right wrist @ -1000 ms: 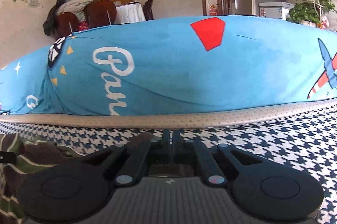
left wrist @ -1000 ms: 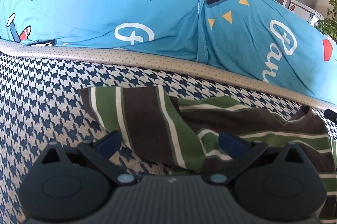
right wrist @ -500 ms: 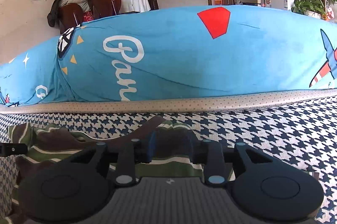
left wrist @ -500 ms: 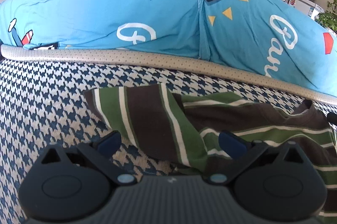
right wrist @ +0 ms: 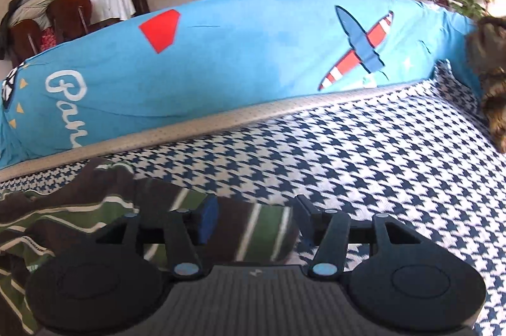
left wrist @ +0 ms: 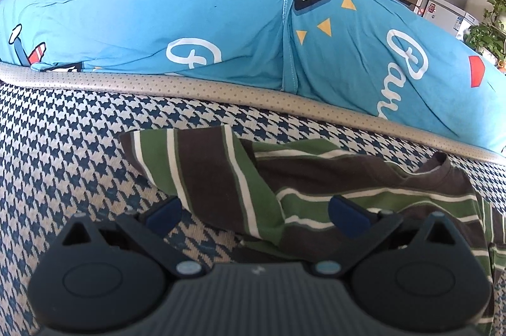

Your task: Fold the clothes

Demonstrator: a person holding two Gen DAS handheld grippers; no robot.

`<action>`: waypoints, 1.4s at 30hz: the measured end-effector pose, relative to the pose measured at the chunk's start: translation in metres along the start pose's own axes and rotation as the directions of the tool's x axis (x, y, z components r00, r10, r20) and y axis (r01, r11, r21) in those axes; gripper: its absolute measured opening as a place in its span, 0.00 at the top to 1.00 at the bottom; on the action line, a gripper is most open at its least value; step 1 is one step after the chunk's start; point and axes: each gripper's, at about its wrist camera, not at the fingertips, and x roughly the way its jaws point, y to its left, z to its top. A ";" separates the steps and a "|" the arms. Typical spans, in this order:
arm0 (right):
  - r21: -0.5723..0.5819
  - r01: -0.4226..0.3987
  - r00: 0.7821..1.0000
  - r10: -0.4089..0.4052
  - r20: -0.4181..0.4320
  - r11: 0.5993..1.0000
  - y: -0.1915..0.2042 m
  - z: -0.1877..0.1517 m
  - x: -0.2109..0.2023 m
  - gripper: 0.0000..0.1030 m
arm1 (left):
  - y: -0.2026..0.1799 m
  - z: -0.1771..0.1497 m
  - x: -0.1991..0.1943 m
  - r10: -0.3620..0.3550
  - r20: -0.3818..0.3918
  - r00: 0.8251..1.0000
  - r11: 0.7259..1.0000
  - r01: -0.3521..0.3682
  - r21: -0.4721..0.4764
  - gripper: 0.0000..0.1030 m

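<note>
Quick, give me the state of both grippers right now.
Left gripper: open, holding nothing, fingers spread over the striped shirt.
Right gripper: open, holding nothing, fingers on either side of the shirt's sleeve.

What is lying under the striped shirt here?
The striped shirt lies crumpled on the houndstooth cover, which shows around its edges in both views. Its own folded layers overlap; anything else beneath them is hidden. Both tongs, left and right, are open.

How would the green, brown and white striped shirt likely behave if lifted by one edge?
The green, brown and white striped shirt would probably droop limply, since it already lies rumpled in soft folds. It looks thin, so likely light. On the houndstooth cover it may drag rather than slide.
</note>
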 end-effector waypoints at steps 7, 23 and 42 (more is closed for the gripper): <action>0.079 -0.004 0.997 0.010 -0.074 0.997 -0.014 -0.010 0.010 0.42 | -0.005 -0.002 0.001 0.001 -0.003 1.000 1.000 -0.001 0.023 0.00; 0.008 -0.012 0.998 0.012 -0.057 1.000 0.010 -0.023 0.016 0.93 | -0.006 -0.003 0.004 0.011 -0.012 1.000 1.000 -0.011 0.027 0.00; 0.067 0.258 0.958 -0.264 0.109 0.964 -0.008 -0.001 0.002 0.94 | -0.012 -0.008 0.006 0.011 -0.050 0.999 0.999 -0.008 0.052 0.00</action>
